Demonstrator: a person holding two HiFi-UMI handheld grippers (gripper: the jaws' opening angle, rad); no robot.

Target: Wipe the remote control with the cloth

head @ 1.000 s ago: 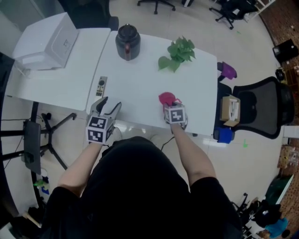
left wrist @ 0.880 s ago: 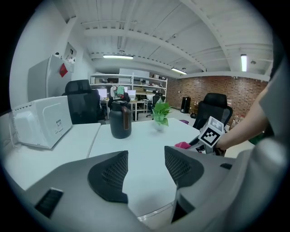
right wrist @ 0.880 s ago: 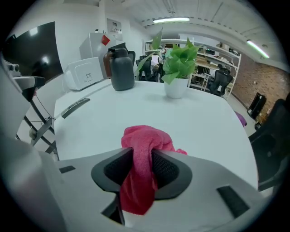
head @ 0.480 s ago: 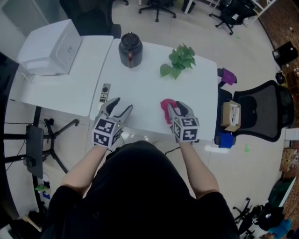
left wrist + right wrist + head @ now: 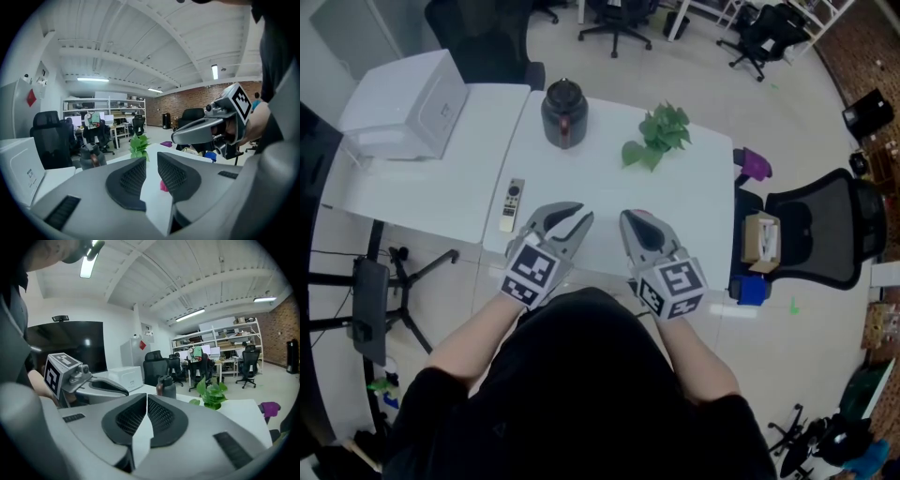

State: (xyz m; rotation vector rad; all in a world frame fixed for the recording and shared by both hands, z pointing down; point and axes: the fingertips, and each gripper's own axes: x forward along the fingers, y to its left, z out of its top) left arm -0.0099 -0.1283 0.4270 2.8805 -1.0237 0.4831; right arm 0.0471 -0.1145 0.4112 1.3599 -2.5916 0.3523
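While your left tongs (image 5: 581,214) hang just right of the remote control (image 5: 513,203), narrowly parted after just closing, empty, your right tongs (image 5: 630,219) farther right sit pressed together, empty.

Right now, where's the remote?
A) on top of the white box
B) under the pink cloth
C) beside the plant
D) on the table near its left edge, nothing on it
D: in the head view the remote lies bare on the table by its left edge, well apart from the plant.

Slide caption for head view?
Left gripper, jaws just narrowed on nothing, and shut, empty right gripper hover over table; remote control untouched.
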